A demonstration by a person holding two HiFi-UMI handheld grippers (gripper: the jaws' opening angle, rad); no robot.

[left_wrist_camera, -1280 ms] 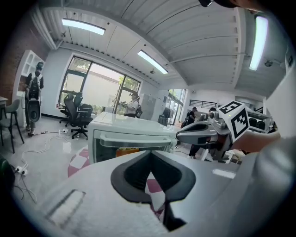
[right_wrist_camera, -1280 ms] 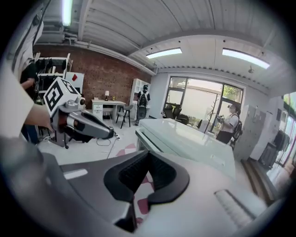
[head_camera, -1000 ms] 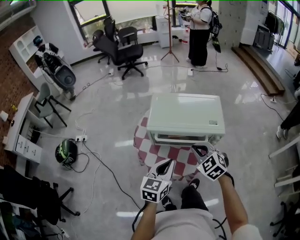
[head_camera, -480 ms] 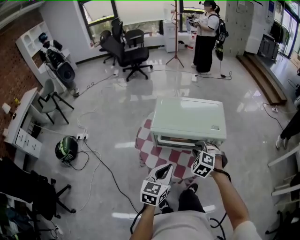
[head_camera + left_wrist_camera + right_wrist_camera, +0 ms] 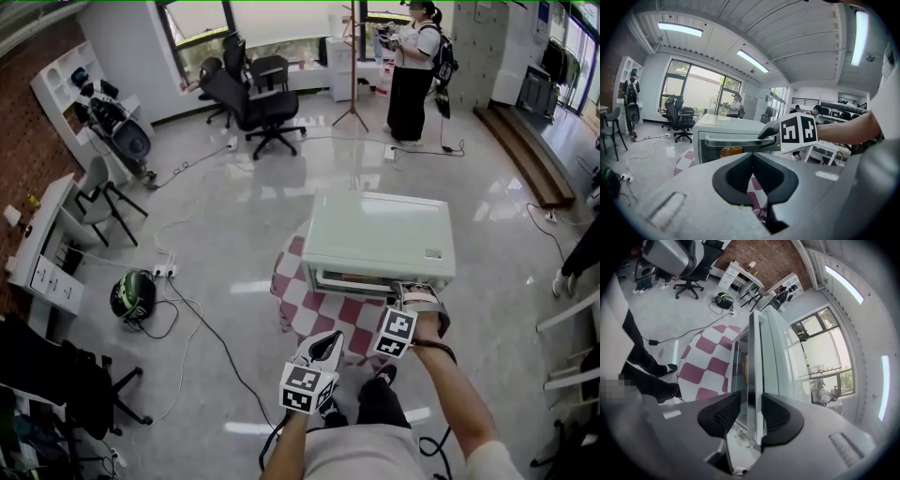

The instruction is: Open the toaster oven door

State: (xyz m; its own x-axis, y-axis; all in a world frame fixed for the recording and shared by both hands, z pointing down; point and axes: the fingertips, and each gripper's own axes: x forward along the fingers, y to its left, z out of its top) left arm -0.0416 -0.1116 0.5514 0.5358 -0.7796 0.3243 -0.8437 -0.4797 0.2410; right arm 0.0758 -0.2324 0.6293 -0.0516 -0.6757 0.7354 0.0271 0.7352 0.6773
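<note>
Fingers [image 5: 717, 414] of the right gripper [image 5: 750, 414], just opened, stand apart around the oven door handle [image 5: 757, 357] to pull it; left gripper [image 5: 752, 180] is closed, empty.

The pale green oven [image 5: 380, 234] sits on a red-and-white checked table [image 5: 323, 314]; its glass door [image 5: 356, 278] is shut; a long handle [image 5: 736, 139] runs across the door's top.
</note>
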